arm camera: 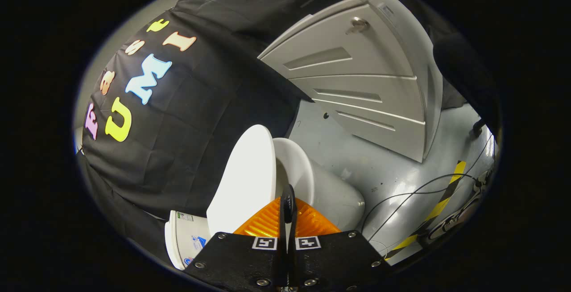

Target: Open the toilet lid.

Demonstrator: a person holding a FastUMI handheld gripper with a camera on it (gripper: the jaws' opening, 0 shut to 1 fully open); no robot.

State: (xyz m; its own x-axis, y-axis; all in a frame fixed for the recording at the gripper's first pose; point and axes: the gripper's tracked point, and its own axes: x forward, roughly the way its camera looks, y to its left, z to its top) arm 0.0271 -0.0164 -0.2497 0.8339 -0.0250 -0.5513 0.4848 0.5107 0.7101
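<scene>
The hand-held gripper (pixel 287 203) was seen at the bottom centre of the frame, its two orange-backed fingers (pixel 261 225) brought together with no gap visible between the dark tips. Whether anything thin was pinched between those tips could not be told; the rim of the toilet lid (pixel 245 180) lay just beside them, to their left, and contact could not be confirmed.

The lid was found in the lower middle of the frame, a white oval panel already swung well away from the toilet bowl (pixel 330 189), whose rim and grey-white body were seen just right of the fingertips. A white cistern (pixel 185 238) with a label was visible at the lower left, beyond the lid. A grey ribbed cabinet (pixel 357 78) with a small knob was seen in the upper right, and cables (pixel 415 194) and a yellow-and-black striped tape (pixel 446 194) were laid on the grey floor (pixel 392 167) at the right.

The lifting step was judged to be near its end. The next move was judged to call for the lid to be pushed fully back until it leaned by the cistern, and then for the fingers to be drawn clear without dragging it forward.
</scene>
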